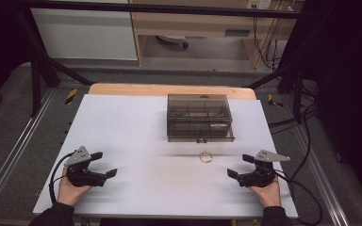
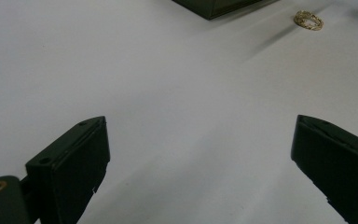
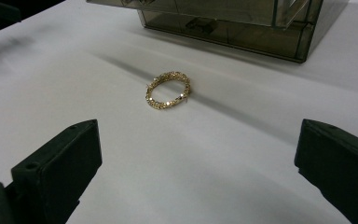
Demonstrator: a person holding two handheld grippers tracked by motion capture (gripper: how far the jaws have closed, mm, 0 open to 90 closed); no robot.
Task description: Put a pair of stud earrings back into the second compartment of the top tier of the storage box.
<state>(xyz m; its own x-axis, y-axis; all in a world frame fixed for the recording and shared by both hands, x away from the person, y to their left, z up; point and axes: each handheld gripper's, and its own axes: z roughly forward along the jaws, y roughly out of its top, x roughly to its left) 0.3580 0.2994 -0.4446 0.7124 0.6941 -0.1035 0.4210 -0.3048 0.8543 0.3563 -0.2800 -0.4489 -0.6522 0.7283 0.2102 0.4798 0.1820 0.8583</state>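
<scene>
— Where's the gold bracelet (image 3: 168,90)?
— Flat on the counter (image 1: 136,132), just before the smoky box (image 1: 199,117), opening upward, no clear long axis.
— Fingers?
— Left gripper (image 1: 104,165) and right gripper (image 1: 239,166): both spread apart, empty.

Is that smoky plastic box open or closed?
Closed: the box has its lid lying flat on top, and the gold bracelet lies outside on the table.

gold bracelet (image 3: 168,90), smoky grey box (image 1: 199,117), white table (image 1: 122,136).
</scene>
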